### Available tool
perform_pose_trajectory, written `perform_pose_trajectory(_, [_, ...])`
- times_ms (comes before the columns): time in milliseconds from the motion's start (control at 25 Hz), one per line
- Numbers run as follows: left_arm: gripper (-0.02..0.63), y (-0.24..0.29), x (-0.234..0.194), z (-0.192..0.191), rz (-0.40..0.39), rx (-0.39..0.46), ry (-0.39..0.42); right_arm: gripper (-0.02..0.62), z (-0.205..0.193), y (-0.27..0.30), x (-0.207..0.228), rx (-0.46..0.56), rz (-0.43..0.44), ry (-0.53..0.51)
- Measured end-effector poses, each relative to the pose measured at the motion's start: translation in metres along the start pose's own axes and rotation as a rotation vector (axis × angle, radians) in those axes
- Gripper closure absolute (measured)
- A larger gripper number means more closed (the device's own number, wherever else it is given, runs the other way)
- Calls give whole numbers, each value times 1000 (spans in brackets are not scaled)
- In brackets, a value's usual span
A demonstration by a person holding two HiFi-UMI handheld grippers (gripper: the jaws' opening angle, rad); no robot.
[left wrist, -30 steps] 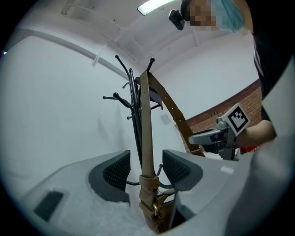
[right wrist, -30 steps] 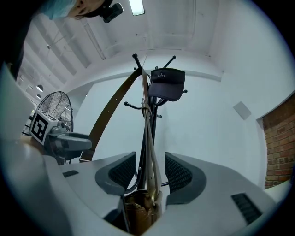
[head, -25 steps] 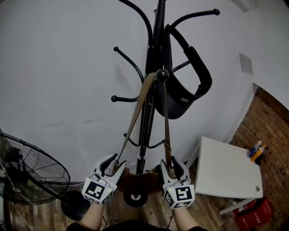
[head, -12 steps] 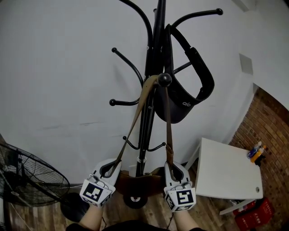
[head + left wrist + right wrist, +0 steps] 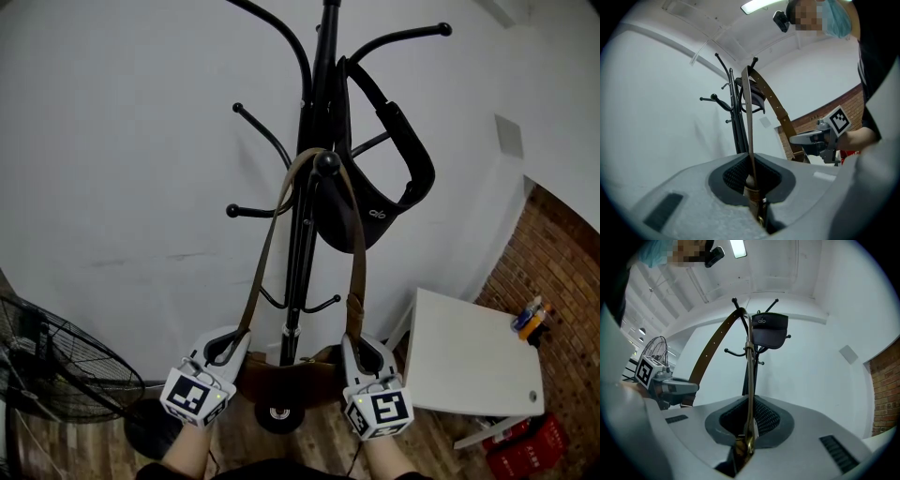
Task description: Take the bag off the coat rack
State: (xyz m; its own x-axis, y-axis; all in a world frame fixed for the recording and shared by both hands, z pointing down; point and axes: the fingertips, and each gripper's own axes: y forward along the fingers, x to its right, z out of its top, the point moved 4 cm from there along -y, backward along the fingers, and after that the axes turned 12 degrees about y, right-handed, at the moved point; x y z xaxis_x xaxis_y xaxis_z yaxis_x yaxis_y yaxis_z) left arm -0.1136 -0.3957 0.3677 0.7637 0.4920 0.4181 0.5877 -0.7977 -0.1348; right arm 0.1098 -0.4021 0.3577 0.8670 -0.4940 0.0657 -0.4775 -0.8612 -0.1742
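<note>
- The left tool (image 5: 230, 345) is clamped on the left run of the brown strap (image 5: 269, 246), just above the bag (image 5: 298, 373).
- The right tool (image 5: 362, 349) is clamped on the strap's right run, close to where it joins the bag.
- The strap loops over a knobbed hook (image 5: 326, 161) of the black coat rack (image 5: 302, 246), and both runs are pulled straight.
- The bag hangs low between the two tools, in front of the rack's pole.
- A black cap (image 5: 373, 202) hangs from a higher hook, right of the pole.
- A fan (image 5: 56, 370) stands on the floor at the left.
</note>
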Motion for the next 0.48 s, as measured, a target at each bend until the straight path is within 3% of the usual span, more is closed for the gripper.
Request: perform_pose_trajectory(480, [592,-18,5,35,38,23,36,568,29,-17,-8,51,55,28])
